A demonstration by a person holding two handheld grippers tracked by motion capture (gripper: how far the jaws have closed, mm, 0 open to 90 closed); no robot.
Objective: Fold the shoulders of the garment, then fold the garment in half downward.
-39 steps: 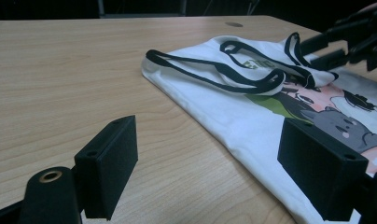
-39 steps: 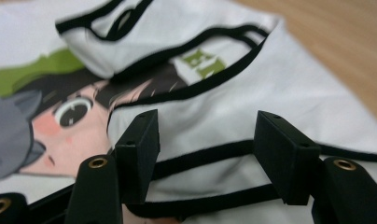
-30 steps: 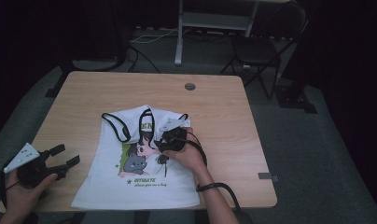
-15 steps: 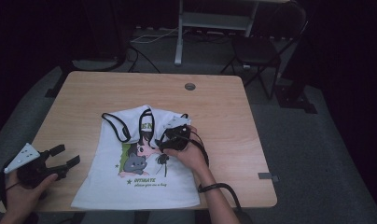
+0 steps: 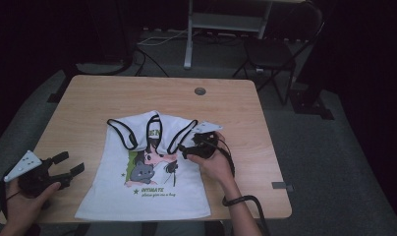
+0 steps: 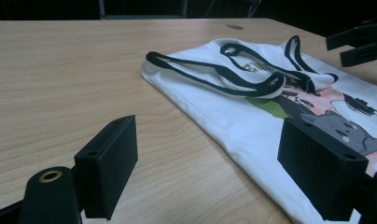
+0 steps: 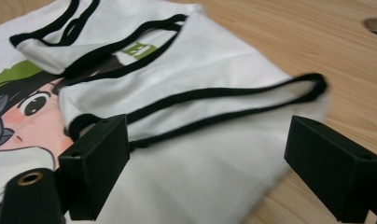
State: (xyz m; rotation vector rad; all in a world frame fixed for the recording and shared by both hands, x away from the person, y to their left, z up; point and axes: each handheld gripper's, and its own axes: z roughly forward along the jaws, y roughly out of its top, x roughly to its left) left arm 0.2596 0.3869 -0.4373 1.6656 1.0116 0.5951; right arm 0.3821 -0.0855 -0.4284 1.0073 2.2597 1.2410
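Observation:
A white sleeveless shirt (image 5: 147,182) with black trim and a cartoon print lies flat on the wooden table (image 5: 98,98), with its straps toward the far side. My right gripper (image 5: 185,149) is by the shirt's right strap and points left at it. Its jaws have just been opening and now stand open. In the right gripper view (image 7: 210,168) the strap and white cloth (image 7: 210,154) lie low between the pads, which do not press on them. My left gripper (image 5: 70,163) rests open near the table's front left, beside the shirt's edge (image 6: 233,107).
A round cable hole (image 5: 200,91) sits in the far middle of the table. Behind the table stand a dark chair (image 5: 270,49) and a metal post (image 5: 189,29), with cables on the floor. A small grey tab (image 5: 280,186) is at the table's right front edge.
The right gripper has moved to the right, from the shirt's middle to its right strap, and its jaws have opened. The left gripper has stayed in place.

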